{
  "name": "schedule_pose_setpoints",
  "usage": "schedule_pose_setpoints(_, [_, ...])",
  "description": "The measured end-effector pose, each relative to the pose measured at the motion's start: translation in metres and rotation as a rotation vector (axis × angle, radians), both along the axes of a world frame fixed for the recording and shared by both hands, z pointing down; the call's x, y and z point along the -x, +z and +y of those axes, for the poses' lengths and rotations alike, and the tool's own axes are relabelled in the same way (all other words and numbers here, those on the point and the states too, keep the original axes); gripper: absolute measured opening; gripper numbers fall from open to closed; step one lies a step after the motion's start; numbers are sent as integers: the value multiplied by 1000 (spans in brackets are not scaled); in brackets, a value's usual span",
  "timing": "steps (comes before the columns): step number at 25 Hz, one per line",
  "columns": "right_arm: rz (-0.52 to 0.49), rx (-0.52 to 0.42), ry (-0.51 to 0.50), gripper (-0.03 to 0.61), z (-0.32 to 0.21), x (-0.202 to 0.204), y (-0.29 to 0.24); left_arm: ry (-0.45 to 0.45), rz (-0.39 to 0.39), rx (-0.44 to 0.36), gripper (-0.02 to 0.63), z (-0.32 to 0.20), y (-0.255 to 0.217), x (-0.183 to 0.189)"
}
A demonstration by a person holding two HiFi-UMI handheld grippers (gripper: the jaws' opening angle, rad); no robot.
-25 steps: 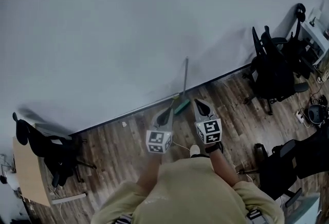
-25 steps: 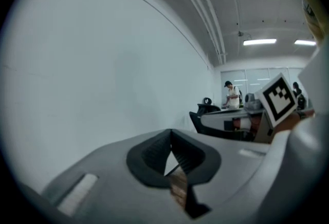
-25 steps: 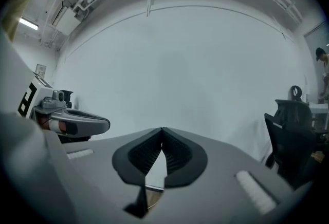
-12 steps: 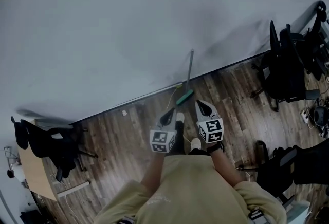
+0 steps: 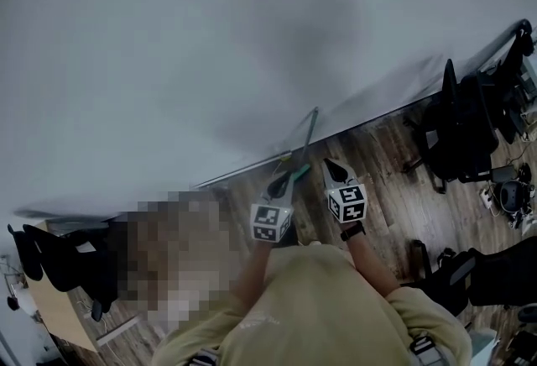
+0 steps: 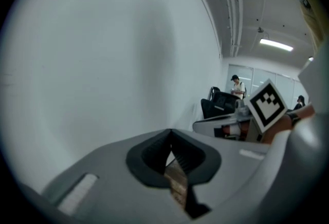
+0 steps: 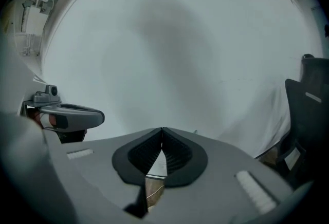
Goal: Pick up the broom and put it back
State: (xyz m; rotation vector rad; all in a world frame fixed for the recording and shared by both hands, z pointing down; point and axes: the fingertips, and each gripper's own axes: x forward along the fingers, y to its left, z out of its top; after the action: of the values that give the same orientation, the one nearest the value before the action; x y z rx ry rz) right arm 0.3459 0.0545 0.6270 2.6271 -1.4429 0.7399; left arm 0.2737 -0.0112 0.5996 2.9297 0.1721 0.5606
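The broom point(image 5: 307, 140) leans against the white wall, its thin grey handle slanting up and its green head point(image 5: 299, 174) down on the wood floor by the baseboard. My left gripper point(image 5: 281, 180) is shut and empty, its tip just left of the green head. My right gripper point(image 5: 332, 163) is also shut and empty, a little to the right of the head. In the left gripper view the jaws point(image 6: 170, 130) meet with only floor showing below them. The right gripper view shows its jaws point(image 7: 162, 129) closed before the bare wall.
Black office chairs point(image 5: 466, 129) crowd the right side by the wall, with cables on the floor near them. More black chairs point(image 5: 59, 251) and a wooden desk point(image 5: 52, 310) stand at the left. A person point(image 6: 237, 84) stands far off among desks.
Both grippers have moved forward and down toward the wall. The broom's green head now lies between their tips. Both stayed shut.
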Motion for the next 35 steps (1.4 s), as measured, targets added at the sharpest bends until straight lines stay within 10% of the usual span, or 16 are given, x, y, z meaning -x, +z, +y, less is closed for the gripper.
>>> schedule_pose_setpoints(10, [-148,31,143,17,-40,-71,83,114,-126,25,3,-72,75,-69])
schedule_pose_setpoints(23, [-366,56,206,70,-20,-104,220,71,-204,173,2,-66,154,-117])
schedule_pose_setpoints(35, [-462,19,201,182,-63,-143,349,55,-258,132,2,-75,224,-140])
